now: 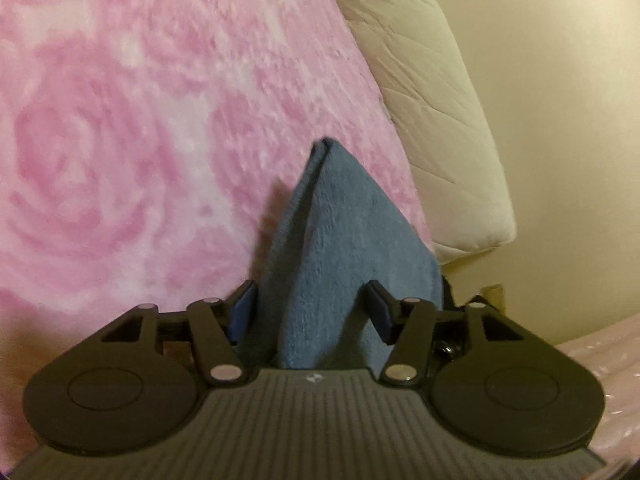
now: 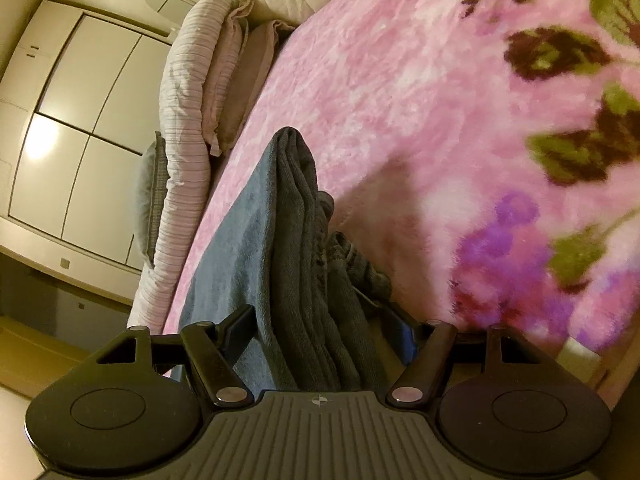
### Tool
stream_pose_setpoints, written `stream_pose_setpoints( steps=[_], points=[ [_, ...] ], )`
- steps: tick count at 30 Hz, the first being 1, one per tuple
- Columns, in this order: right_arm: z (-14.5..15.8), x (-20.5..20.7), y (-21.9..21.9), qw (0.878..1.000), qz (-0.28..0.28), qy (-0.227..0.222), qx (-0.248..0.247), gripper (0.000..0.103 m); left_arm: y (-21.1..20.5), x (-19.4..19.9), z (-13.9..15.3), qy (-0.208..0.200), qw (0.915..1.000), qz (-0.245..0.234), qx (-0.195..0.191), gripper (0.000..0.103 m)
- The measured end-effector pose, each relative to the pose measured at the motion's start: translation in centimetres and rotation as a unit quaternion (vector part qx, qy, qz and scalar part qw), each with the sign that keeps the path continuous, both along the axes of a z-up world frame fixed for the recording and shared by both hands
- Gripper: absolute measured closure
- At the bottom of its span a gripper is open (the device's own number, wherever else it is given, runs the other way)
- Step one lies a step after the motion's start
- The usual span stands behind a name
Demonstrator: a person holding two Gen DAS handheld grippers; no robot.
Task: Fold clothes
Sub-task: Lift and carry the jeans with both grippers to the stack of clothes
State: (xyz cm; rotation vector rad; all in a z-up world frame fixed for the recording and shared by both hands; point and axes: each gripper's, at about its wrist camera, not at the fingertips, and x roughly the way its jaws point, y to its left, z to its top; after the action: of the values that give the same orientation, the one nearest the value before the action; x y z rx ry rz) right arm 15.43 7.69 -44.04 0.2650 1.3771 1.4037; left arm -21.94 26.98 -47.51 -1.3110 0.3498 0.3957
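Plainly, the blue-grey towel [image 1: 340,248] lies on the pink floral blanket [image 1: 120,120], and it is the landmark for everything else. The left gripper [image 1: 312,312] stands with its jaws wide, the folded corner of the towel between the pads but not pinched by them. The right gripper [image 2: 328,328] straddles several bunched layers at the towel's other end; its jaws look wide too, yet I cannot tell whether the pads press the cloth.

My worry: with the left jaws slack, the folded corner could spring open or slide on the plush pile, and any pull from the right would drag the stack askew.

Beyond the towel sit striped pillows [image 2: 188,92], a cream quilted headboard [image 1: 420,80] and a white wardrobe [image 2: 80,120].
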Motion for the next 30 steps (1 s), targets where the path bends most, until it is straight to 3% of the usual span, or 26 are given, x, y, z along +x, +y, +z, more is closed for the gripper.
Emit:
stream_pose_setpoints(
  steps=[3, 9, 13, 17, 23, 30],
  points=[
    [0.0, 0.0, 0.7, 1.000, 0.003, 0.002, -0.004, 0.030, 0.2, 1.0, -1.0, -0.011, 0.9999, -0.008, -0.011, 0.052],
    [0.2, -0.2, 1.7, 1.000, 0.014, -0.006, -0.018, 0.030, 0.1, 1.8, -0.6, -0.003, 0.9998, -0.013, 0.015, 0.059],
    [0.2, -0.7, 1.5, 1.000, 0.018, -0.009, -0.013, 0.052, -0.8, 1.8, 0.3, 0.005, 0.9991, -0.007, 0.043, 0.066],
    [0.2, -1.2, 0.1, 1.000, 0.004, 0.018, 0.019, 0.060, -2.2, 0.5, 2.0, -0.004, 0.9977, 0.004, 0.068, 0.071],
    [3.2, -5.0, -0.4, 0.996, 0.038, 0.041, 0.067, 0.062, -5.5, -5.8, 5.6, -0.035, 0.9927, 0.045, 0.106, 0.073],
    [5.3, -14.9, 1.6, 0.984, 0.127, 0.079, 0.093, 0.062, -10.7, -19.4, 8.4, -0.045, 0.9805, 0.130, 0.140, 0.073]
  ],
)
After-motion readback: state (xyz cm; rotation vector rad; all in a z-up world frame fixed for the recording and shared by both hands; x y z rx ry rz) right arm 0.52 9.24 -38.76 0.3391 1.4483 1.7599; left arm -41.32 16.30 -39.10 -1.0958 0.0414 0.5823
